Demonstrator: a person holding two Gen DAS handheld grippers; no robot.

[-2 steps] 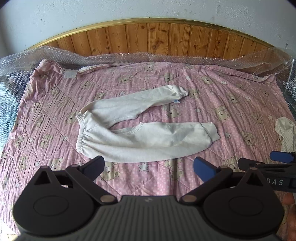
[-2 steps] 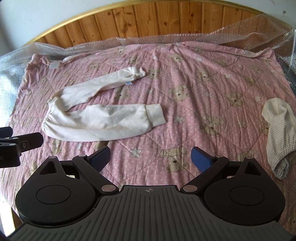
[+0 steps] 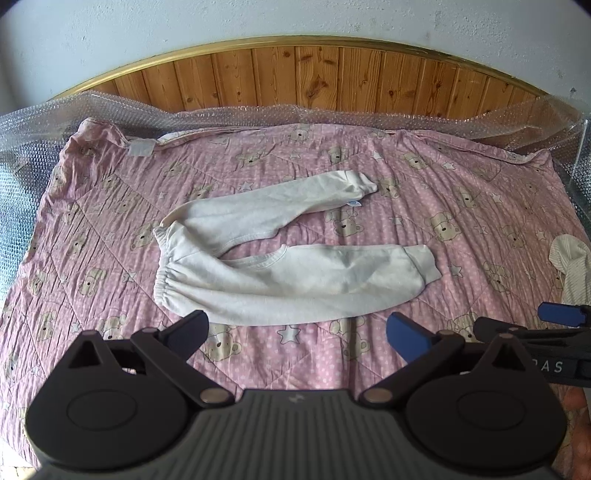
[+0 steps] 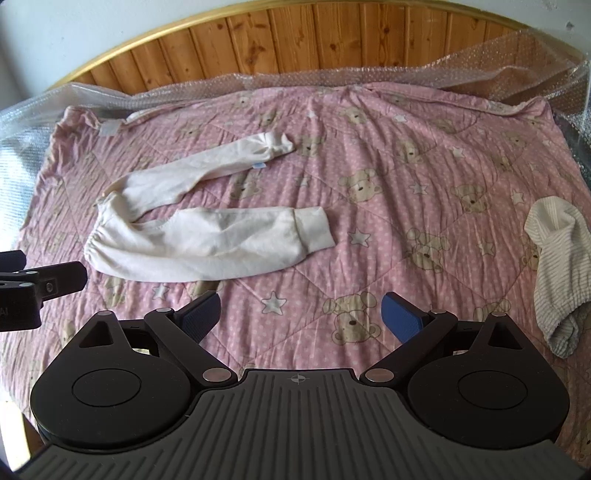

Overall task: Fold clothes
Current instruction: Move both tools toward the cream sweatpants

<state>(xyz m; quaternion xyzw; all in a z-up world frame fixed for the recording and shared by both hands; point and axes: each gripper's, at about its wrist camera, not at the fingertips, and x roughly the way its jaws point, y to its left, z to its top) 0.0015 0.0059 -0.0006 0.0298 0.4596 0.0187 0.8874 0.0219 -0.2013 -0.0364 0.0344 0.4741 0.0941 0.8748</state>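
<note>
The cream trousers are lying unfolded on the pink bear-print quilt, legs splayed apart toward my right, elastic waistband bunching at the left. I am holding my left gripper just short of the near leg, fingers spread wide and empty. My right gripper is hovering beside it, equally wide, gripping nothing.

A bed in pink bear-print quilt lies ahead, a wooden headboard beyond it against a white wall, daylit
</note>
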